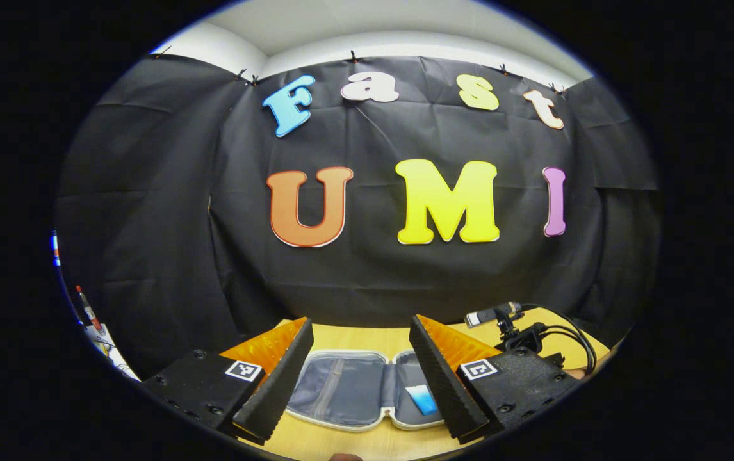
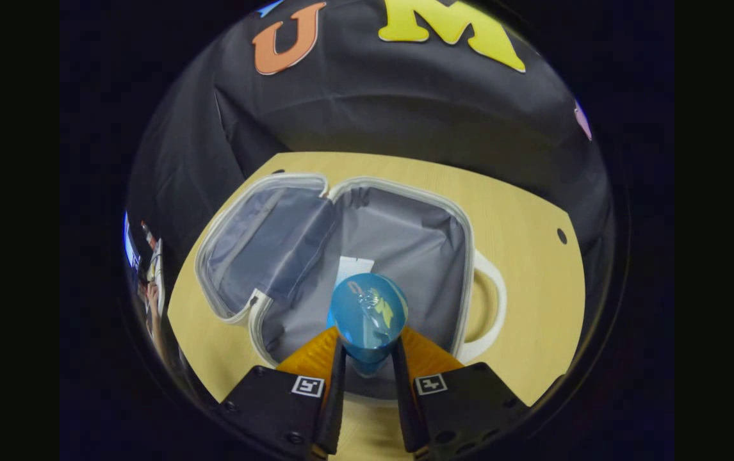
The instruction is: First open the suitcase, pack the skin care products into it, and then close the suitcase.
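Note:
A small white-rimmed suitcase [image 2: 399, 237] lies open on the wooden table [image 2: 527, 211], its grey lining showing, lid flap to the left and handle to the right. My right gripper [image 2: 367, 358] is shut on a blue skin care tube [image 2: 367, 314], held over the suitcase's main compartment, white cap end pointing away. In the left gripper view the open suitcase [image 1: 348, 390] lies low between the fingers of my left gripper [image 1: 360, 371], which stands open and holds nothing. A blue-and-white piece of the tube [image 1: 421, 398] shows inside the case, and the other gripper's body with cables [image 1: 521, 333] sits at right.
The black cloth wall [image 1: 367, 269] hangs behind the table. Bare wood lies to the right of the suitcase handle [image 2: 492, 301], with a small dark hole [image 2: 562, 235] in the tabletop. Some clutter [image 2: 149, 256] shows past the table's left edge.

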`<state>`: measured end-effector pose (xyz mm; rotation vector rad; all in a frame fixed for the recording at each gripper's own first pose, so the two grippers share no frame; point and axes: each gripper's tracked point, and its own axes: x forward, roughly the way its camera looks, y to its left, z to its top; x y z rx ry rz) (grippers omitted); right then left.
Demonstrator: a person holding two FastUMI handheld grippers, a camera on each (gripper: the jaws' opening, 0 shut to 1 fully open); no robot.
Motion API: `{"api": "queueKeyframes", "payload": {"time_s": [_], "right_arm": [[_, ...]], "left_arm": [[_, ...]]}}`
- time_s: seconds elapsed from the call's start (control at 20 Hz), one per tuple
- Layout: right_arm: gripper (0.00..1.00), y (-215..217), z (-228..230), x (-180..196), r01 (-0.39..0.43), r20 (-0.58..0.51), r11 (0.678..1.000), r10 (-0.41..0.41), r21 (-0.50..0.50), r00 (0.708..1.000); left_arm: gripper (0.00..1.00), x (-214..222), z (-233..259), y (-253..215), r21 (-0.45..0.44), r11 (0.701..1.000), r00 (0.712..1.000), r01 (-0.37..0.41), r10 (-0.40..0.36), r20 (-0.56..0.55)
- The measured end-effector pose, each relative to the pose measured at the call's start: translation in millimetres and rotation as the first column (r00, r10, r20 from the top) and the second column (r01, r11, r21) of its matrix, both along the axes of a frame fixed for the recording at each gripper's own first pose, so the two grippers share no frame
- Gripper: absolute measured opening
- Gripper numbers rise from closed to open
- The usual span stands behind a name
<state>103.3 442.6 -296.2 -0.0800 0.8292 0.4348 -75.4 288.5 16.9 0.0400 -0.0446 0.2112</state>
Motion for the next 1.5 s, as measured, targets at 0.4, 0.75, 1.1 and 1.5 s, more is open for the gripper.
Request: {"api": "queueKeyframes", "payload": {"time_s": [0.4,0.75,1.1,1.5], "right_arm": [[0.34,-3,-16,41,0.18,-0.095,0.983,-0.177,0.024,0.98],[0.34,5,-37,61,0.242,-0.149,0.97,-0.237,0.017,0.96],[0.41,9,-33,68,0.279,-0.159,0.957,-0.264,0.078,0.951],[0.75,-13,73,43,0.14,0.057,0.971,-0.154,0.192,0.987]], "left_arm": [[0.96,2,-6,31,-0.017,0.997,0.997,-0.073,0.073,-0.011],[0.96,8,-19,51,-0.049,0.992,0.993,-0.113,0.111,-0.041],[0.96,9,-60,75,-0.138,0.977,0.984,-0.159,0.146,-0.101],[0.97,26,-119,145,-0.278,0.935,0.968,-0.218,0.171,-0.182]]}}
